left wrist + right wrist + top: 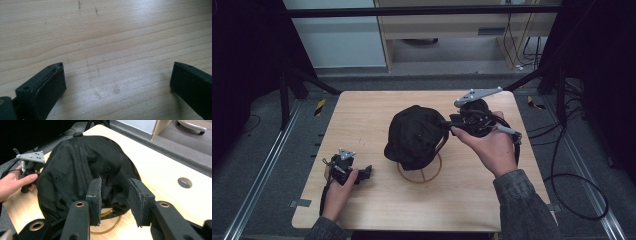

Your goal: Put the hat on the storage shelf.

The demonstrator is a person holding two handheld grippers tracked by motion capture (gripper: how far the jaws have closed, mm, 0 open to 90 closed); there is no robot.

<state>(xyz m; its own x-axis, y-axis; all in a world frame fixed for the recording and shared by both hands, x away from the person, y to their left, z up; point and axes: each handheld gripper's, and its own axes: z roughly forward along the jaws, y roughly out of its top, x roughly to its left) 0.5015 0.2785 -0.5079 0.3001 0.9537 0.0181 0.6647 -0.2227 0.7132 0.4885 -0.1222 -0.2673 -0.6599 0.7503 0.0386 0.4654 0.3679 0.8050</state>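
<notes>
A: Where is the black cap (416, 135)?

B: Mid-table, perched on a wire stand (421, 174). The right gripper (115, 195) is partly open at its rear edge, gripping nothing. The left gripper (116, 82) rests wide open, empty.

A: How would it handle?

B: Probably light and floppy; pinch the back edge

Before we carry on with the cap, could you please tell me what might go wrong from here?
1. The black cap sits on a thin wire stand. A sideways pull from the right tongs could tip the stand over.
2. Those jaws stand apart at the cap's rear edge, pads not clearly pressing, so the fabric may slip free if pulled.
3. The left tongs rest open over bare table, steadying nothing.
</notes>
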